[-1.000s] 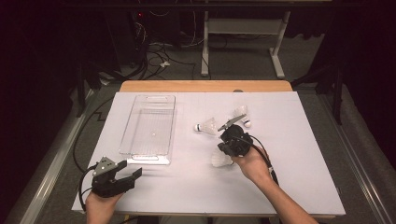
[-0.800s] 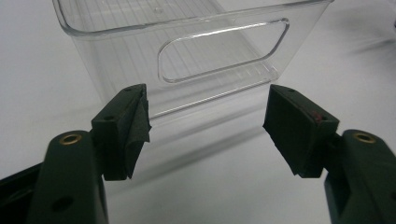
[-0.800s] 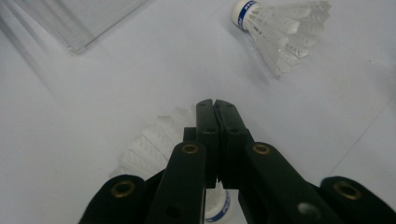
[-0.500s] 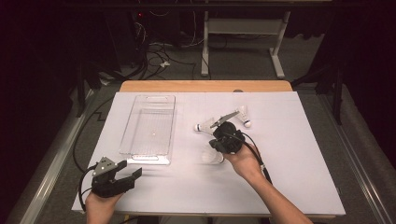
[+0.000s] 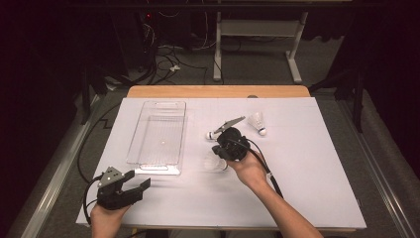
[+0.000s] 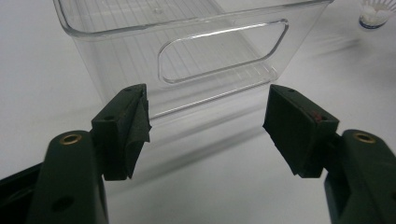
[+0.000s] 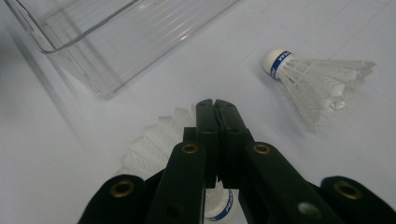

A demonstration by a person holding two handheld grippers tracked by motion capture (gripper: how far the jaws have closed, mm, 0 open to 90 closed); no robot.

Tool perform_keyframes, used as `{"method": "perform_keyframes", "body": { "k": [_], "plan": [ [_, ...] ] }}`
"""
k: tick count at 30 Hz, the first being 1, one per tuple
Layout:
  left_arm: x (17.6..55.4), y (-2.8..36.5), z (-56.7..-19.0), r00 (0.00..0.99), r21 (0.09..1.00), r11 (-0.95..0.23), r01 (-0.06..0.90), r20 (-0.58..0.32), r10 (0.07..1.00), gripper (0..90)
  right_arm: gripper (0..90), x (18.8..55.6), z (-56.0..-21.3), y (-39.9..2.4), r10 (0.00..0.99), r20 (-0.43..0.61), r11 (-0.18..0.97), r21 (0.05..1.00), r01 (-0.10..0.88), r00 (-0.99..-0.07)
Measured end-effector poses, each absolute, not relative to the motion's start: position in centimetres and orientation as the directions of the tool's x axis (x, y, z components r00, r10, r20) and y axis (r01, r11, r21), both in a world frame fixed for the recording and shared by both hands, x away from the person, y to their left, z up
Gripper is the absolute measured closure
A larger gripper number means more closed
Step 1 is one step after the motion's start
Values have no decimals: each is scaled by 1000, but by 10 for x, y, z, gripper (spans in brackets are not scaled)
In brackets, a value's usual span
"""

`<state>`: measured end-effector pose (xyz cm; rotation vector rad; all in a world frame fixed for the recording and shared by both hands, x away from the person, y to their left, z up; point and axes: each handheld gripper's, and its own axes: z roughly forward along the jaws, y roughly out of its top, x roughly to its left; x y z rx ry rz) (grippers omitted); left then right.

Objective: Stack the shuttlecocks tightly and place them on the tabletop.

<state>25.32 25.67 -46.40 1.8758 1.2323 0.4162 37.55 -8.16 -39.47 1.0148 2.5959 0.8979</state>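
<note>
Right gripper [image 7: 215,105] fingers pressed flat together. A shuttlecock [image 7: 149,144] lies directly beneath them, its feathers fanning out at 9 o'clock; cannot tell whether a feather edge is pinched. In the high view the right gripper [image 5: 229,145] has slid toward 10 o'clock and that shuttlecock [image 5: 214,162] has come along with it, now nearer the clear tray [image 5: 153,169]. Reads as delivery under way, with a lift over the wall to come. Second shuttlecock [image 5: 211,135] lies at 12 o'clock of the carried one, third shuttlecock [image 5: 257,122] at 2. Left gripper [image 6: 208,107], fingers wide apart, unmoved, facing the tray's end.
</note>
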Motion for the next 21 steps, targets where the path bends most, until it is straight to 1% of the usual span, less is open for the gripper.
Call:
{"method": "perform_keyframes", "body": {
  "k": [21],
  "plan": [
    [253, 257, -464, 462, 785, -169, 596, -163, 872, 321, 890, 376, -405, -82, 674, 44, 572, 602, 558, -738]
  ]
}}
